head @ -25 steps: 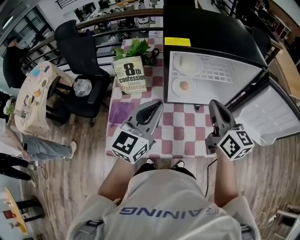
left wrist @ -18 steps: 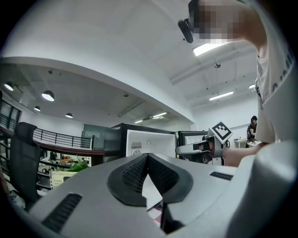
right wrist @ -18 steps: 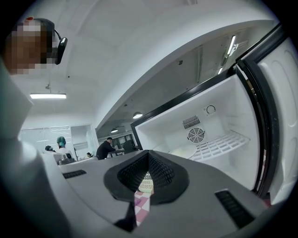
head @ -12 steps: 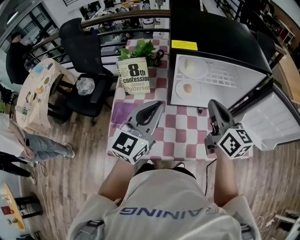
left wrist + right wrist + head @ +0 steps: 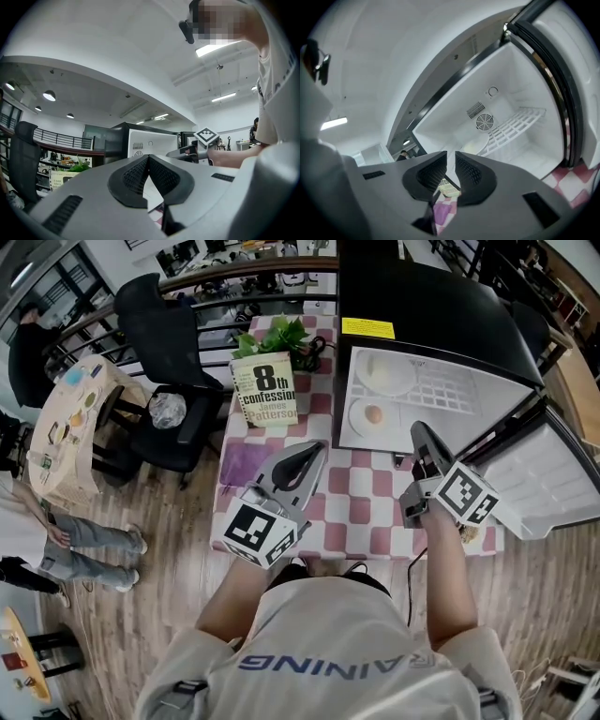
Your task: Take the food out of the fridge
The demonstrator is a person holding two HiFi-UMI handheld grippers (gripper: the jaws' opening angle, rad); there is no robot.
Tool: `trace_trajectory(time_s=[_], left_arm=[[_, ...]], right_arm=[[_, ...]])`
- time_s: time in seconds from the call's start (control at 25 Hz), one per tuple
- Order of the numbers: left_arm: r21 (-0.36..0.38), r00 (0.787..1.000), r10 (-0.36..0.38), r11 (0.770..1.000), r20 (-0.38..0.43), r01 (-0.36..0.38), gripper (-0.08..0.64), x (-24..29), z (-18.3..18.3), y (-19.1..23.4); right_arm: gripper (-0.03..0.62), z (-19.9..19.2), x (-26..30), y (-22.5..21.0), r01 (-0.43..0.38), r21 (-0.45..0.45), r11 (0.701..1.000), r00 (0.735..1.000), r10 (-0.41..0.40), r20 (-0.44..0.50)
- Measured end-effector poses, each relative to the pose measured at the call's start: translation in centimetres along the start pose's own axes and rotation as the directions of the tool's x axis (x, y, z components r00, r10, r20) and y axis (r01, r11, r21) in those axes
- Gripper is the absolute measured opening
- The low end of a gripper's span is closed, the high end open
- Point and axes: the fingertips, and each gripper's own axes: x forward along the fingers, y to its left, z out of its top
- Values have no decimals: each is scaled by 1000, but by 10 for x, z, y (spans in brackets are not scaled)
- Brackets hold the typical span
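Note:
The black fridge [image 5: 422, 296] stands open on the checkered table [image 5: 366, 507]. Inside, a plate with a small orange-brown piece of food [image 5: 368, 415] sits low at the left, and a second plate with pale food [image 5: 385, 373] rests on the wire shelf above. My right gripper [image 5: 418, 430] hovers just in front of the opening. Only a thin slit shows between its pads, with nothing in it [image 5: 451, 154]. My left gripper [image 5: 319, 448] hangs over the table left of the fridge, its pads touching and empty [image 5: 148, 157].
The fridge door [image 5: 548, 474] swings out to the right. A book [image 5: 266, 390] stands upright before a green plant [image 5: 281, 337] at the table's back left. A purple mat [image 5: 244, 465] lies near my left gripper. A black chair [image 5: 159, 334] stands left of the table.
My right gripper has rolled, tilting its marker cube, and shifted toward the fridge opening. The left gripper has stayed put.

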Motion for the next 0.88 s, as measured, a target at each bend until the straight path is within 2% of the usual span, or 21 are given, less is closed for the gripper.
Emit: trace_trajectory(time_s=[0.08,0.16,0.28,0.4,0.56,0.76,0.88], left_arm=[[1,1000,-3,1000,-1,3,8,0,-1,0],[1,1000,-7,1000,2,7,8,0,0,-1],[-5,1000,-6,1000,4,6,8,-1,0,0],[-11,1000,2,1000,-2,-2,8,-6,-3,4],[-21,1000,12,1000,-3,-12,8,-10,-7,9],[-28,999,43,999,0,-43,8,-19,-6,21],[-27,999,33,999,19,-33,8,-19,-3,22]], right_arm=[[110,1,18,-8,-16,127,992,1000,17,-12],[132,4,35,-18,-19,251,968,1000,22,-11],[149,10,58,-37,-3,430,903,1000,4,0],[156,9,75,-53,23,549,835,1000,-26,-2],[158,8,91,-65,67,609,791,998,-66,-23],[158,-1,108,-78,138,618,774,990,-130,-59],[158,0,110,-85,170,630,758,984,-159,-74]])
